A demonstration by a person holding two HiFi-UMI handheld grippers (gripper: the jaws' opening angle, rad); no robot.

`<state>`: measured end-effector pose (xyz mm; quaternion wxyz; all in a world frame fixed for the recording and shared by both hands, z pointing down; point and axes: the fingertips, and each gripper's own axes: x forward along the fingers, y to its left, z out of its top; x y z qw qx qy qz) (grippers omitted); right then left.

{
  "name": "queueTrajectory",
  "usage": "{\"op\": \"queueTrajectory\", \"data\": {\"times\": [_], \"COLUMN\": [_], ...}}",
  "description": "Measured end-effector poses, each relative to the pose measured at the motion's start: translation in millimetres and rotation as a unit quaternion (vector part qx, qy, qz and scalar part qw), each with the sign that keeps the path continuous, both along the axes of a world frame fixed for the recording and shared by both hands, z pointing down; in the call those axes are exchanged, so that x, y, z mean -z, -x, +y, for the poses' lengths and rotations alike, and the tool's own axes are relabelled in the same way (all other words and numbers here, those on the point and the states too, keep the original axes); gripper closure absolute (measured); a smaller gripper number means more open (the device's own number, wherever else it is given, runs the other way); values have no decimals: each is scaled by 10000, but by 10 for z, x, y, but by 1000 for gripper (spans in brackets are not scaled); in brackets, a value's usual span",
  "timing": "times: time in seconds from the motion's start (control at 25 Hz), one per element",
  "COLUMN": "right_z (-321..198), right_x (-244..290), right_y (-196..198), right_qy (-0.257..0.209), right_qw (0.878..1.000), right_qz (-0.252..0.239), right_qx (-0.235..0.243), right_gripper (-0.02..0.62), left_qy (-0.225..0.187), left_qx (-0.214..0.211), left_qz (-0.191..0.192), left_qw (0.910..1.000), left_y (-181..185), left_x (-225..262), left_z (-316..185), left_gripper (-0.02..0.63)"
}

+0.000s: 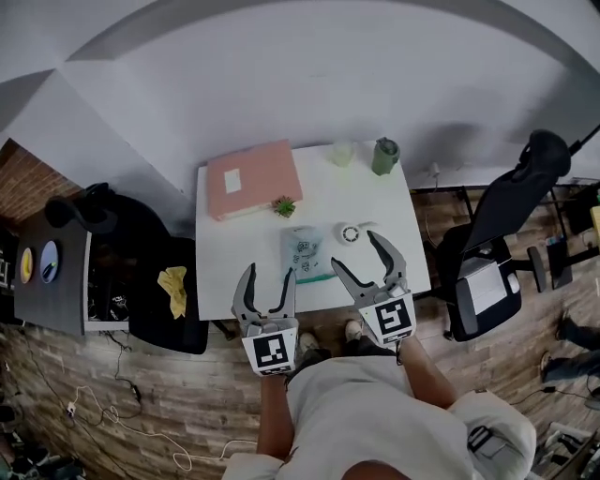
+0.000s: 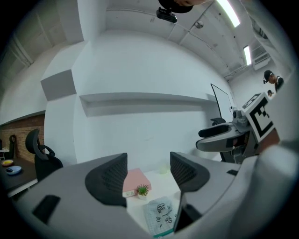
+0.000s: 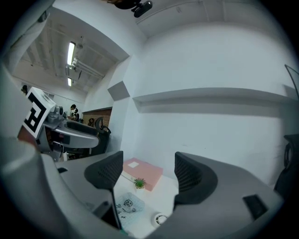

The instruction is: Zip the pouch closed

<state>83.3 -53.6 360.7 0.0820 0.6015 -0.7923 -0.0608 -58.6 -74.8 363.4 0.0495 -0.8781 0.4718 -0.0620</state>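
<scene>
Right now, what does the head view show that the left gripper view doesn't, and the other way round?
Only the head view: the green mug at the table's far edge, the tape roll just right of the pouch, and a yellow cloth on the black chair to the left.
Only the left gripper view: the ceiling light strips overhead.
Both: the pouch lying on the white table, the pink box, the small plant, and the right gripper, jaws apart with nothing between them.

left tongs (image 2: 148,173): apart, empty | pouch (image 2: 160,213): flat on table (image 2: 165,183) | plant (image 2: 142,190): beyond pouch, beside pink box (image 2: 137,180)
</scene>
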Motion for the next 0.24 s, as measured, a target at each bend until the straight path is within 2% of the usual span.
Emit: {"op": "queueTrajectory", "data": {"times": [0.08, 0.24], "right_z": [-44, -178], "right_x": [-41, -113], "right_y": [41, 143], "right_qy": [49, 117], "right_qw": [9999, 9993], "right_qz": [17, 25], "right_qx": [-145, -348], "right_gripper": [261, 262], "left_qy": [-5, -83], "left_qx": [-113, -374], "left_qz": [75, -92], "left_qw": [9999, 9992], "left_y": [33, 114], "left_x": [2, -30], "left_z": [-79, -258], "left_gripper": [322, 324]}}
